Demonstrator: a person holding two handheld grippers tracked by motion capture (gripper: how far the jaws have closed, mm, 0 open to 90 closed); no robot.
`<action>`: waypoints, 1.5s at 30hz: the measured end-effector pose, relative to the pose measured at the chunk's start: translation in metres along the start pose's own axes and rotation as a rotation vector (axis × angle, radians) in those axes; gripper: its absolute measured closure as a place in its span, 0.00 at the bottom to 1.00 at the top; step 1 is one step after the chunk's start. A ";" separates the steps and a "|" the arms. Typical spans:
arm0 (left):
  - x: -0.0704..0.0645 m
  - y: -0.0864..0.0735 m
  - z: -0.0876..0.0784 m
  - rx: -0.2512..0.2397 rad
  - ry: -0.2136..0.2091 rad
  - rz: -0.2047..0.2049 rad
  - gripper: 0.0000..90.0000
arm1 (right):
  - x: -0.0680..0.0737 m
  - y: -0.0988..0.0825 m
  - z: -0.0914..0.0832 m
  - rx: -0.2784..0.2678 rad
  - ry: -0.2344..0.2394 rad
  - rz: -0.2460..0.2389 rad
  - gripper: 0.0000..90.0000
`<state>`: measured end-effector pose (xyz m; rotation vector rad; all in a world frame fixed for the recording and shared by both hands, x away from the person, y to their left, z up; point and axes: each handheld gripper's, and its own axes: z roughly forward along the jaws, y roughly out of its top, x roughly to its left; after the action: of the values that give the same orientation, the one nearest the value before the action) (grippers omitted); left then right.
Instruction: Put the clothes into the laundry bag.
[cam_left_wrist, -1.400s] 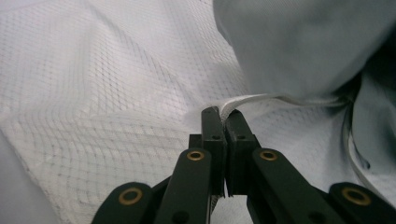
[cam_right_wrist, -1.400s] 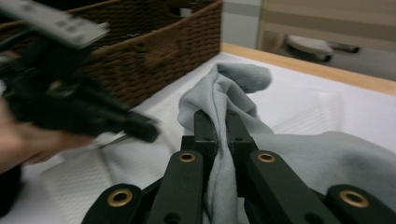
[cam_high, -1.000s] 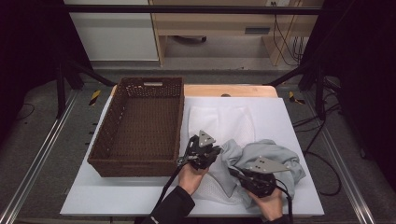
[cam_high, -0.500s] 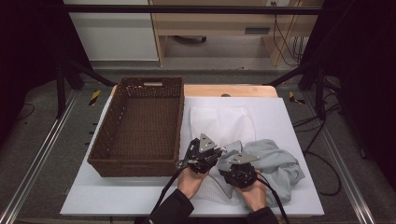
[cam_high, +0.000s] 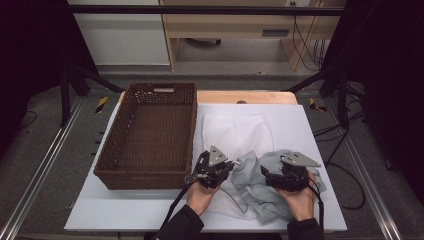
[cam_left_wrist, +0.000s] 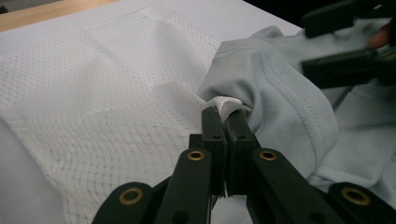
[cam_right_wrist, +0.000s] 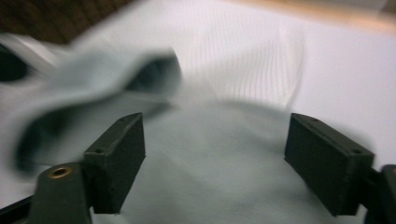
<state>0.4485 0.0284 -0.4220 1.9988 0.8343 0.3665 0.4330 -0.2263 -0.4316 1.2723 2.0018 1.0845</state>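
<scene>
A white mesh cloth (cam_high: 235, 130) lies spread on the table's middle, with a crumpled pale grey garment (cam_high: 255, 192) lying over its front right part. My left gripper (cam_high: 234, 163) is shut on a small fold of the mesh cloth (cam_left_wrist: 224, 103), right against a bulge of the grey garment (cam_left_wrist: 285, 107). My right gripper (cam_high: 266, 176) hovers over the grey garment (cam_right_wrist: 210, 140); its jaws have just been opening and stand wide apart, the cloth lying under them with no pad pressing on it. The right gripper view is blurred.
A dark brown wicker basket (cam_high: 145, 177) stands at the left, close beside my left hand. Cloths and basket rest on a white board (cam_high: 125, 210) over a wooden tabletop. Cables trail from both grippers toward the front edge.
The right gripper swung left toward the left gripper, then back to the right, and its jaws opened off the grey garment. The left gripper stayed put, still shut.
</scene>
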 end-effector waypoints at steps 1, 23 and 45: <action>0.000 -0.001 0.001 0.005 -0.002 0.004 0.98 | -0.002 -0.006 0.019 0.097 0.010 0.018 0.23; 0.003 0.012 -0.006 -0.007 0.014 -0.046 0.98 | 0.058 0.002 -0.008 -0.075 0.379 -0.102 0.98; 0.004 -0.003 -0.014 -0.010 0.010 -0.031 0.98 | 0.065 0.000 0.017 -0.014 0.248 -0.081 0.56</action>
<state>0.4423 0.0409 -0.4175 1.9744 0.8668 0.3629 0.4194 -0.1615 -0.4413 1.0827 2.2016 1.2664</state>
